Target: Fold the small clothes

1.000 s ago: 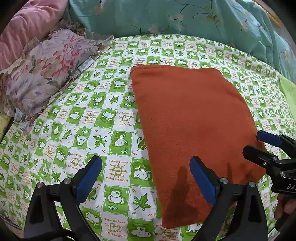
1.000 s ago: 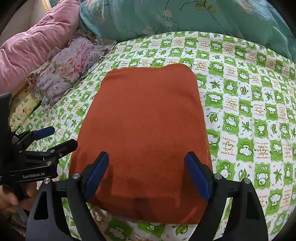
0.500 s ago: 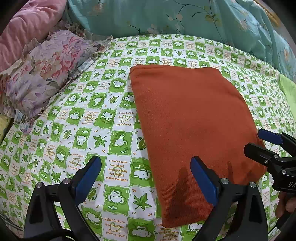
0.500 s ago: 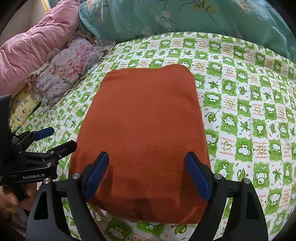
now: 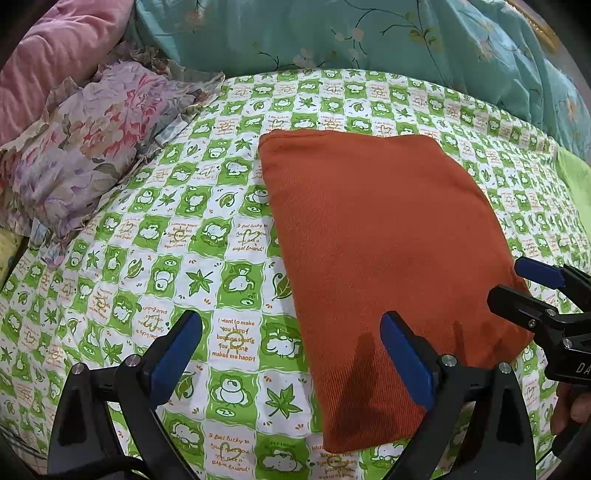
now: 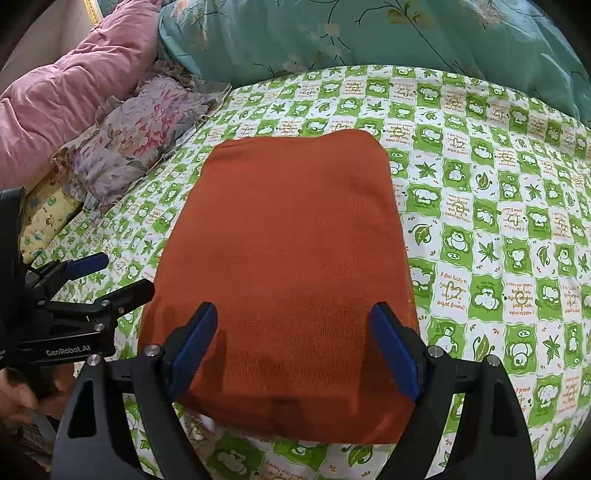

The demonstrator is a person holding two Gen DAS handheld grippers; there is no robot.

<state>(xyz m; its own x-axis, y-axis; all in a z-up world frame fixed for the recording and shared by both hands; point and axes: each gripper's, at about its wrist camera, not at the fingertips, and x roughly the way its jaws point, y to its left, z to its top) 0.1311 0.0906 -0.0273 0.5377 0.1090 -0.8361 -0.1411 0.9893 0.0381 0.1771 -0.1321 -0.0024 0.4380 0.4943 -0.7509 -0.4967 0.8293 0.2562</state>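
Both tongs gape empty, left gripper [image 5: 291, 363] and right gripper [image 6: 295, 343] flanking the orange garment [image 6: 288, 266]'s near edge, likely staged to pinch its corners.

A folded garment [image 6: 288, 266] lies on the bed [image 6: 498, 229]; pillows [image 6: 136, 136] sit left, a quilt [image 6: 351, 33] behind, apparently.

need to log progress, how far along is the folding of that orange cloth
Looks done: the orange garment lies as a flat, smooth rectangle on the green patterned sheet, edges squared. In hand: nothing. The left gripper and right gripper are both open near its closest edge, touching no fabric that I can see. Left: probably one more fold from that edge, or setting it aside; I can't tell which.
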